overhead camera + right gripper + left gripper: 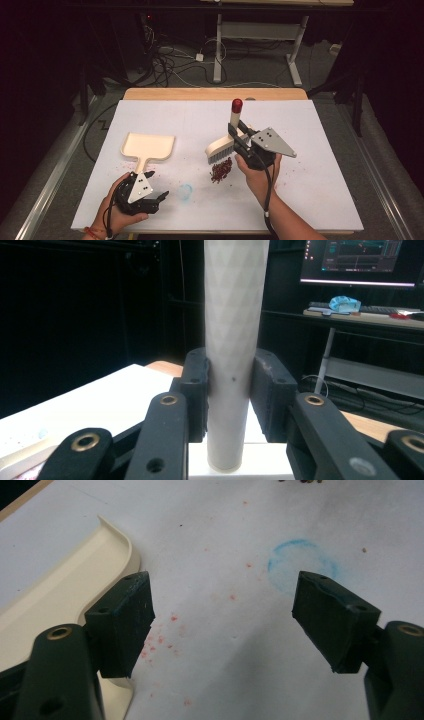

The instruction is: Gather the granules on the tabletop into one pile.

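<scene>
Right gripper view: fingers (pixel 231 390) clamp the brush (pixel 227 140) handle, bristles just above the red debris (pixel 221 170) on the counter (pixel 310 190). Left gripper (pixel 222 625) fingers gape beside the dustpan (pixel 148 146). Risk: unheld, the dustpan may slide when swept against, scattering debris.

hidden: stem of the cream plastic dustpan (pixel 148 146) runs under the left claw (pixel 156 199) | cut off: pale faceted brush handle (pixel 232 340) leaves the right gripper view at top, dustpan leaves the left gripper view at left | too small: heap of dark red bits (pixel 221 171) on the white bench (pixel 310 165), kind untellable
</scene>
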Motion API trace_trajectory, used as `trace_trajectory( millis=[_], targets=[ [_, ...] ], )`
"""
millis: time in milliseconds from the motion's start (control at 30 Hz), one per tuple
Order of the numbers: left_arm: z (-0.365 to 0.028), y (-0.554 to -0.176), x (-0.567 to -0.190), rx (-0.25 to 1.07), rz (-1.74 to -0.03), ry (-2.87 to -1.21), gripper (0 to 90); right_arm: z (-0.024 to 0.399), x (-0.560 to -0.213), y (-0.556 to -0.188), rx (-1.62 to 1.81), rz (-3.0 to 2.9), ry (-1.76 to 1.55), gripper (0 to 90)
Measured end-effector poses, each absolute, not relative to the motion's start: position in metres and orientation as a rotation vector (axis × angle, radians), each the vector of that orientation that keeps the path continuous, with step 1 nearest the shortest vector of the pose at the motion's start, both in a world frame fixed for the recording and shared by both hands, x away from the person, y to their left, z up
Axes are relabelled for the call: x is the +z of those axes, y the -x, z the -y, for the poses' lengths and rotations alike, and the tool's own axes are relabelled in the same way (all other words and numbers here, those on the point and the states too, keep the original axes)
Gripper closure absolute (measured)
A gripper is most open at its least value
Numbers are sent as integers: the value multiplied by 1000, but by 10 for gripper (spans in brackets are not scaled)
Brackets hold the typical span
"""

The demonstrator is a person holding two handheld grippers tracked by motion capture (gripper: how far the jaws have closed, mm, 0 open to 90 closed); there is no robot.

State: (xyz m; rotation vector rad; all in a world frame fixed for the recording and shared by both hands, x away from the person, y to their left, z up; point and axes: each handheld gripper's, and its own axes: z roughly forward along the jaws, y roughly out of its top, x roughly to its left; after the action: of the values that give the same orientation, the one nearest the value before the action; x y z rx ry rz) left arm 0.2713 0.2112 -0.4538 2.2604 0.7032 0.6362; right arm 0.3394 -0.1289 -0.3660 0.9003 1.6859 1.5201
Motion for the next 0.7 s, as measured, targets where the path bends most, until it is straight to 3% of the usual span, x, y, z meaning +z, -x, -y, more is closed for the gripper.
trace_trajectory(
  millis=[700],
  targets=[
    [-213,-275,-452,656,-728,-2230,224,209,-351,-303,1453,-1706,-921,702]
  ],
)
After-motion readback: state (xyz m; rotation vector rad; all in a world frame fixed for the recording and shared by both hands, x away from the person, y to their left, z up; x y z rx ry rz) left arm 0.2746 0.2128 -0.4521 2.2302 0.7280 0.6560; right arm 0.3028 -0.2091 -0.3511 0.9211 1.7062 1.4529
